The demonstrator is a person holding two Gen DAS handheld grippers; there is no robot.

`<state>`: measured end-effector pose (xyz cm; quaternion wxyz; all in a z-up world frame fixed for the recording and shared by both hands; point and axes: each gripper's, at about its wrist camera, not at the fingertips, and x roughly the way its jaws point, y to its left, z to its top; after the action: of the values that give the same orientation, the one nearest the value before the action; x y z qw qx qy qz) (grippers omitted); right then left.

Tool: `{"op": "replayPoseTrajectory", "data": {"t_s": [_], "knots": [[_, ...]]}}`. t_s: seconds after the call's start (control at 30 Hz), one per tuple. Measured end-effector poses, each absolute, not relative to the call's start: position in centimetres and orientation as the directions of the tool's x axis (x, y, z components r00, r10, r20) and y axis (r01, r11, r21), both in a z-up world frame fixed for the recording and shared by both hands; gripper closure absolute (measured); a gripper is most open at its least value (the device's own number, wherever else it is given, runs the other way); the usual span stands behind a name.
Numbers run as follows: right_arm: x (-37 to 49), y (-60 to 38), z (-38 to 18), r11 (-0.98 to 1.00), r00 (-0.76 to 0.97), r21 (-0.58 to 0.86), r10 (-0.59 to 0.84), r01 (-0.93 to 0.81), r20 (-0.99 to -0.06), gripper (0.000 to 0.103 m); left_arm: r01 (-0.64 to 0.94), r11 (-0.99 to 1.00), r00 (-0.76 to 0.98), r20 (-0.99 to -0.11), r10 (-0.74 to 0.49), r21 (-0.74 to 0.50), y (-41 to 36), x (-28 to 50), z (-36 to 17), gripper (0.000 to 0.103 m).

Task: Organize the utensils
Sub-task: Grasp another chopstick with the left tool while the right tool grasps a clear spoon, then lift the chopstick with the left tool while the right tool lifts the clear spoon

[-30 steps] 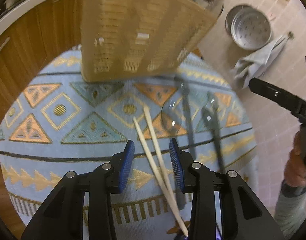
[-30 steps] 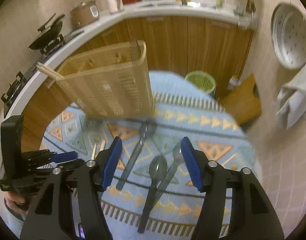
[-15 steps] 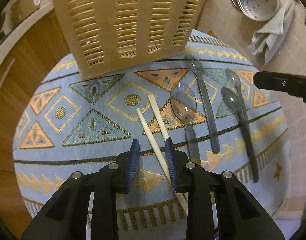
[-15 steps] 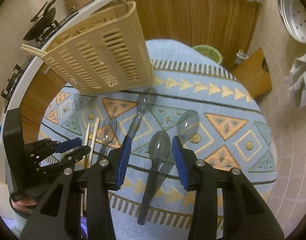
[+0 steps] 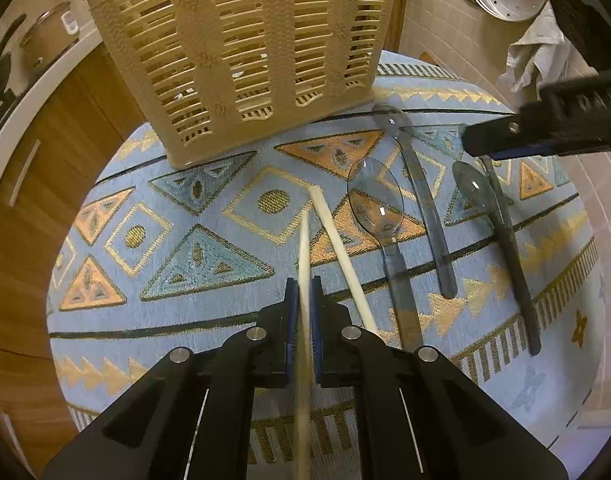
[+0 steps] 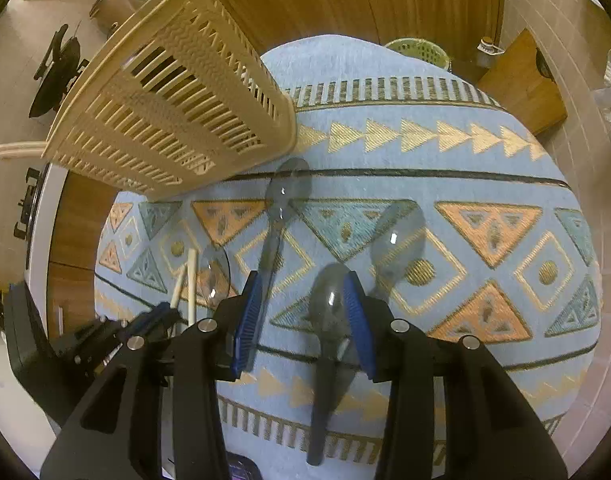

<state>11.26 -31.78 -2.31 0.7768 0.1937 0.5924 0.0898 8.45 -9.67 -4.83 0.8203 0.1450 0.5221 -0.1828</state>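
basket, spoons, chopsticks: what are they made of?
Basket: likely moulded plastic, matte beige, slotted walls. Spoons: smoky see-through plastic, glossy glints, cloth pattern showing through the bowls. Chopsticks: pale, matte, square-ended; wood, bamboo or plastic, can't tell.

My left gripper points steeply down, its jaws just closed tight so the blue pads pinch one pale chopstick between them. My right gripper also tilts steeply down, low over the cloth, jaws partway apart after narrowing, pads touching nothing I can make out, with a dark spoon lying between them. The two grippers sit near each other, side by side.
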Motion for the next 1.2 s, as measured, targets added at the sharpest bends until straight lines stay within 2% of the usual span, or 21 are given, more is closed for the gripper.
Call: {"op": "replayPoseTrajectory", "data": {"t_s": [0.23, 0.37, 0.53, 0.77, 0.9, 0.97, 1.2], "knots": [[12.6, -29.5, -2.1, 0.944, 0.295, 0.328, 0.301, 0.047, -0.907, 0.064, 0.382, 0.924, 0.417, -0.895, -0.157, 0.016, -7.3, 9.0, -4.5, 0.099], [13.8, -28.3, -2.7, 0.95, 0.28, 0.311, 0.288, 0.038, -0.916, 0.067, 0.31, 0.95, 0.423, -0.888, -0.18, -0.045, -4.8, 9.8, -4.0, 0.099], [15.2, -26.9, -3.7, 0.963, 0.27, 0.267, 0.246, 0.046, -0.931, 0.069, 0.294, 0.954, 0.439, -0.876, -0.198, -0.068, -3.5, 9.9, -3.3, 0.099], [15.9, -25.7, -4.2, 0.981, 0.275, 0.181, 0.157, 0.066, -0.949, 0.085, 0.307, 0.95, 0.483, -0.849, -0.213, -0.064, -4.5, 9.6, -2.8, 0.099], [15.7, -24.7, -4.1, 0.993, 0.29, 0.11, 0.09, 0.053, -0.953, 0.088, 0.298, 0.951, 0.516, -0.826, -0.228, -0.076, -4.5, 9.4, -2.1, 0.099], [15.5, -24.7, -3.9, 0.992, 0.297, 0.11, 0.088, 0.056, -0.951, 0.095, 0.29, 0.953, 0.532, -0.812, -0.24, -0.091, -4.2, 9.3, -1.6, 0.099], [13.8, -25.8, -2.9, 0.986, 0.346, 0.162, 0.141, 0.033, -0.927, 0.095, 0.277, 0.952, 0.584, -0.765, -0.272, -0.126, -3.3, 8.8, 0.1, 0.099]]}}
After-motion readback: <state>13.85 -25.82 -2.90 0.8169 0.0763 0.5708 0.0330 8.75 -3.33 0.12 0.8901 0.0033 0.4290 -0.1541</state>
